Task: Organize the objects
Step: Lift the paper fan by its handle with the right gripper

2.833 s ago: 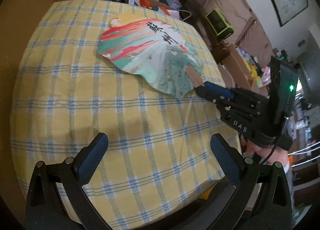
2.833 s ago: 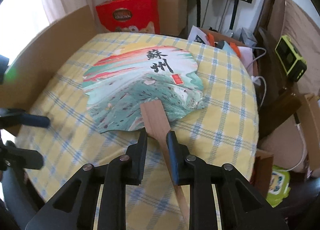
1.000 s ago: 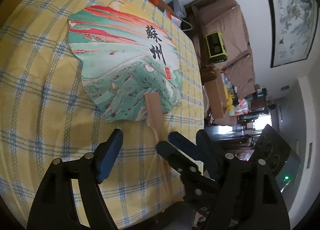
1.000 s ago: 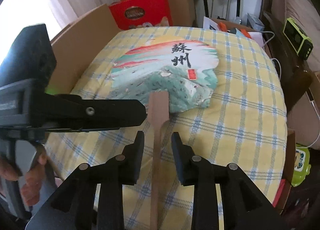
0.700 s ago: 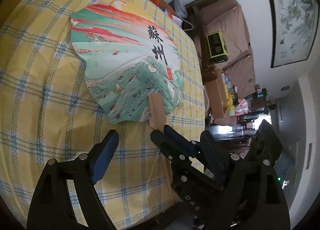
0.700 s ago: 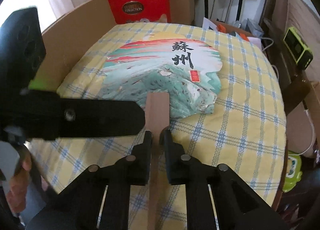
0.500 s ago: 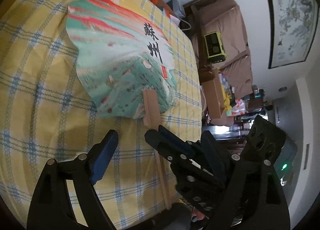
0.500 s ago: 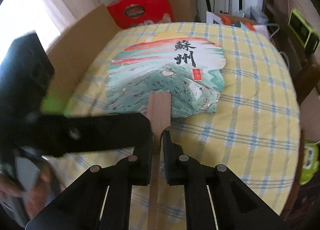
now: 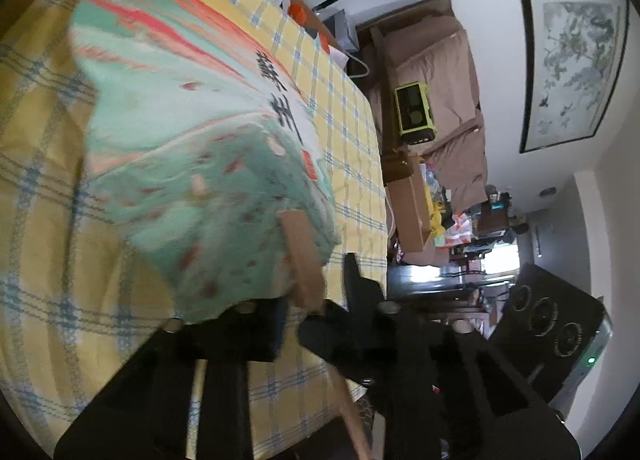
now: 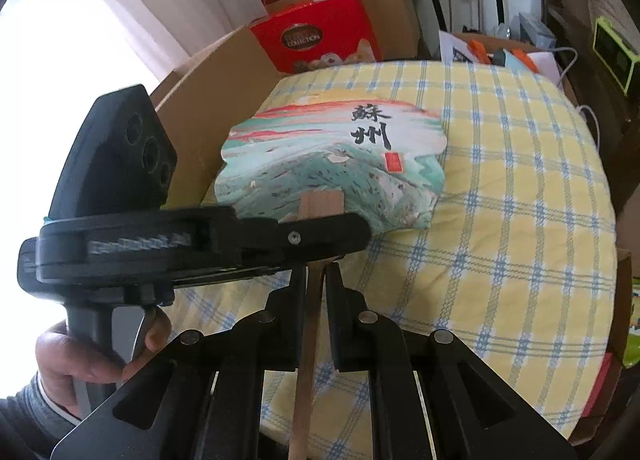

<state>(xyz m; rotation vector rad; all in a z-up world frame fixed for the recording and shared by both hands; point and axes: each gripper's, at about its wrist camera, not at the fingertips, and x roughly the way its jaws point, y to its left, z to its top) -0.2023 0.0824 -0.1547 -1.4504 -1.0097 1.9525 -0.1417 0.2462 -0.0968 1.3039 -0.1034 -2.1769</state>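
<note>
1. The paper fan (image 10: 332, 163), painted in green, white and red with black characters, sits mid-frame in the right wrist view, above the checked tablecloth (image 10: 520, 219)
2. Its wooden handle (image 10: 308, 340) runs down to the lower centre
3. The right gripper (image 10: 314, 280) is clamped tight on that handle
4. The left gripper (image 9: 296, 312) is closing, its fingers on either side of the handle near the blade
5. A hand (image 10: 80, 356) at lower left holds the left gripper's grip
6. A red gift box (image 10: 320, 35) stands at the top, beyond the cloth

Paper fan (image 10: 332, 163), wooden handle (image 10: 308, 344), checked cloth tablecloth (image 10: 520, 260)
</note>
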